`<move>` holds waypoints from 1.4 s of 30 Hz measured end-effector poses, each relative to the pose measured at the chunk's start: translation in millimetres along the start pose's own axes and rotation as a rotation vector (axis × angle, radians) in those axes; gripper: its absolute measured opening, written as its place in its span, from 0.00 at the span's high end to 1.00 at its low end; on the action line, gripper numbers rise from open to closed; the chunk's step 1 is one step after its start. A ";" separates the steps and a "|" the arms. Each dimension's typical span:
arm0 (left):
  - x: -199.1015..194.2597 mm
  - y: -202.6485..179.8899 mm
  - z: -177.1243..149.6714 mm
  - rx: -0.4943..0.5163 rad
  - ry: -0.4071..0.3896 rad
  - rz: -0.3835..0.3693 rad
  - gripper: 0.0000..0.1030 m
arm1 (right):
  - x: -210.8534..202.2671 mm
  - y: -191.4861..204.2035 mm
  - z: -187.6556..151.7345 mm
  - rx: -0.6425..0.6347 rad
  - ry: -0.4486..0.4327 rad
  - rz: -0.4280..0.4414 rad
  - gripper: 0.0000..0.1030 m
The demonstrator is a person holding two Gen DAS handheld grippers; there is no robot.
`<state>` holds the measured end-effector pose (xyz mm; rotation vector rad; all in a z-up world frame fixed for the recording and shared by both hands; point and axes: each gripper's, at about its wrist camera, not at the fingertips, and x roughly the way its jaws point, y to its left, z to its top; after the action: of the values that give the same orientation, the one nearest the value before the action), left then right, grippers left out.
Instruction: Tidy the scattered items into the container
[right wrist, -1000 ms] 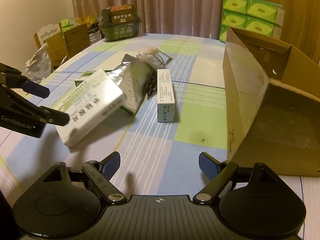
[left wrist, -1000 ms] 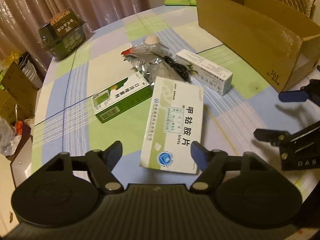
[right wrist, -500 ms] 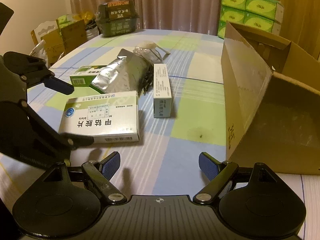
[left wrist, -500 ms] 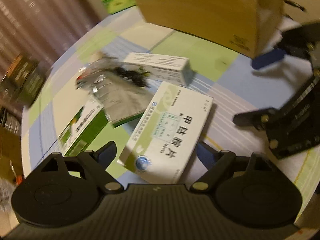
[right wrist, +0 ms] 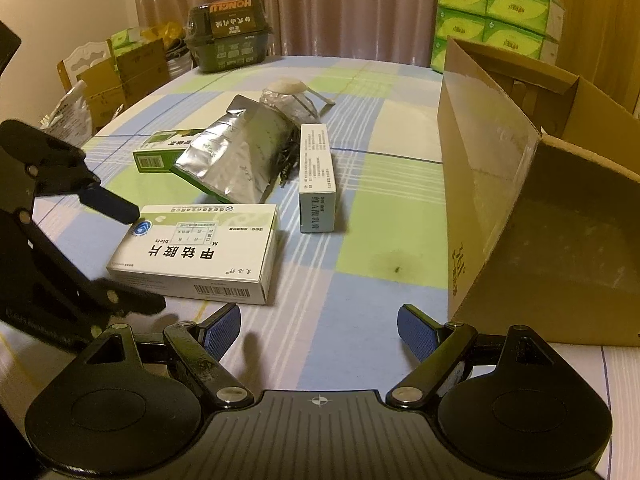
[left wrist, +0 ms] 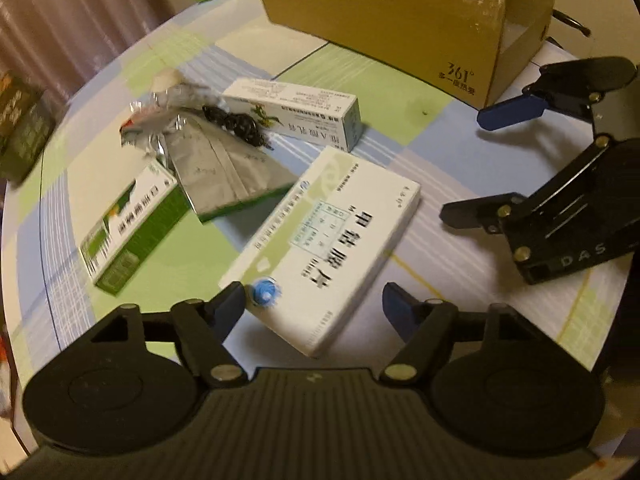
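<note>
The left hand-held gripper [left wrist: 314, 306] stands over the near end of the large white medicine box [left wrist: 326, 248], which lies flat on the surface [left wrist: 420, 184] directly ahead of it and between its fingers. The box's long axis runs away from this hand-held gripper, skewed up and to the right, so the fingers straddle its narrow width. The jaws are closing; the left finger [left wrist: 230, 304] sits at the box's corner by the blue roundel, while the right finger appears clear of the far edge, though blur in this view makes contact uncertain. The right hand-held gripper [right wrist: 320, 330] is wide apart with nothing between its fingers, set further from the box, which lies ahead and to its left; the left is judged the nearer. The cardboard box [left wrist: 420, 20], the container, lies beyond the medicine box and to the right. Legible writing: "361°" on the cardboard box; "blets" and large Chinese characters on the medicine box; "HONGLU" on the dark carton [right wrist: 228, 36] at the far edge; "DAS" on the right hand-held gripper's body.
</note>
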<state>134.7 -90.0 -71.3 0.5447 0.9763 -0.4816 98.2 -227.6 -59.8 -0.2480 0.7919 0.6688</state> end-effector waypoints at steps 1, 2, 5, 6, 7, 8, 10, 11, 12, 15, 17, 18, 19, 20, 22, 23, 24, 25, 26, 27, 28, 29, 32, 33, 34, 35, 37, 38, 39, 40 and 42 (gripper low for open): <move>1.2 1.3 1.8 0.023 0.001 0.007 0.30 | -0.1 0.1 0.1 0.000 -0.001 0.000 0.19; 3.0 3.4 3.9 0.045 0.001 0.002 0.29 | -0.3 0.3 0.3 0.000 -0.001 -0.001 0.19; 10.1 10.1 9.7 0.071 -0.007 -0.054 0.26 | -1.4 1.2 0.5 0.001 -0.002 -0.002 0.19; 13.3 11.8 11.3 0.084 -0.010 -0.068 0.23 | -1.5 1.4 0.7 -0.001 -0.002 -0.002 0.19; 16.8 13.3 12.8 0.097 -0.009 -0.085 0.21 | -1.4 1.6 0.8 -0.002 -0.001 -0.002 0.19; 20.7 14.7 14.2 0.108 -0.006 -0.103 0.21 | -1.2 2.2 0.8 -0.003 0.000 -0.003 0.19; 26.6 17.0 15.6 0.114 0.001 -0.129 0.20 | 0.3 2.2 1.4 -0.006 0.004 -0.003 0.19; 27.5 18.2 16.1 0.105 0.003 -0.144 0.21 | 1.1 2.0 1.7 -0.007 0.005 -0.005 0.19; 26.7 19.2 16.0 0.092 0.006 -0.151 0.23 | 1.7 2.2 2.0 -0.007 0.006 -0.008 0.19; 18.6 17.7 10.8 0.052 0.028 -0.168 0.28 | 2.3 1.1 1.9 -0.005 0.008 -0.012 0.19; 13.1 18.1 4.4 -0.012 0.070 -0.155 0.29 | 3.8 0.6 2.3 -0.007 0.011 -0.013 0.19; 9.9 17.6 -0.1 -0.038 0.086 -0.150 0.29 | 4.0 0.5 2.4 -0.008 0.011 -0.012 0.19; 6.9 17.6 -4.7 -0.064 0.098 -0.145 0.29 | 3.4 0.1 2.4 -0.009 0.009 -0.012 0.19; 4.0 17.9 -9.3 -0.087 0.105 -0.145 0.29 | 3.5 0.2 2.5 -0.010 0.008 -0.012 0.19; -0.8 17.9 -15.7 -0.107 0.104 -0.153 0.29 | 4.3 0.4 2.9 -0.011 0.006 -0.011 0.19; -2.0 17.4 -17.2 -0.105 0.095 -0.158 0.29 | 4.8 0.6 3.2 -0.010 0.006 -0.011 0.19; -2.0 16.4 -18.0 -0.096 0.083 -0.161 0.28 | 4.8 0.7 3.2 -0.010 0.006 -0.010 0.19; -0.8 15.0 -17.3 -0.082 0.072 -0.161 0.28 | 5.3 1.1 3.7 -0.011 0.007 -0.010 0.19; 0.3 13.5 -16.0 -0.065 0.065 -0.158 0.28 | 5.3 1.7 3.8 -0.013 0.008 -0.010 0.19; 1.7 12.1 -13.8 -0.052 0.055 -0.155 0.28 | 4.8 2.5 3.7 -0.017 0.007 -0.010 0.19; 3.1 11.0 -11.8 -0.044 0.043 -0.155 0.28 | 4.2 3.0 3.6 -0.021 0.007 -0.012 0.19; 5.3 10.0 -9.6 -0.039 0.040 -0.164 0.30 | 3.7 3.0 3.5 -0.022 0.008 -0.013 0.19; 8.4 10.5 -5.7 -0.054 0.049 -0.173 0.32 | 3.2 2.8 3.7 -0.023 0.012 -0.018 0.19; 8.3 11.9 -5.9 -0.063 0.052 -0.172 0.33 | 3.1 2.7 4.1 -0.025 0.012 -0.019 0.19; 7.0 13.3 -7.4 -0.073 0.059 -0.165 0.33 | 3.4 2.8 4.8 -0.028 0.011 -0.018 0.19; 4.8 14.4 -9.9 -0.081 0.064 -0.153 0.34 | 4.2 2.9 5.9 -0.032 0.011 -0.016 0.19; 0.1 17.7 -16.5 -0.100 0.072 -0.131 0.34 | 7.2 3.6 9.8 -0.041 0.009 -0.007 0.19; -2.5 20.7 -20.5 -0.122 0.074 -0.122 0.34 | 9.0 3.7 12.5 -0.045 0.006 -0.003 0.19; -4.6 24.4 -24.5 -0.148 0.076 -0.113 0.34 | 11.4 3.7 16.2 -0.046 0.002 0.002 0.19; -5.5 27.3 -26.7 -0.168 0.078 -0.104 0.34 | 14.1 3.8 20.4 -0.047 -0.004 0.008 0.19; -7.1 34.3 -32.8 -0.210 0.082 -0.075 0.34 | 19.7 2.6 29.7 -0.040 -0.015 0.005 0.20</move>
<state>131.2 -42.1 -72.6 0.3418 1.1143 -0.4204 123.7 -203.3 -53.6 -0.2769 0.7651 0.6907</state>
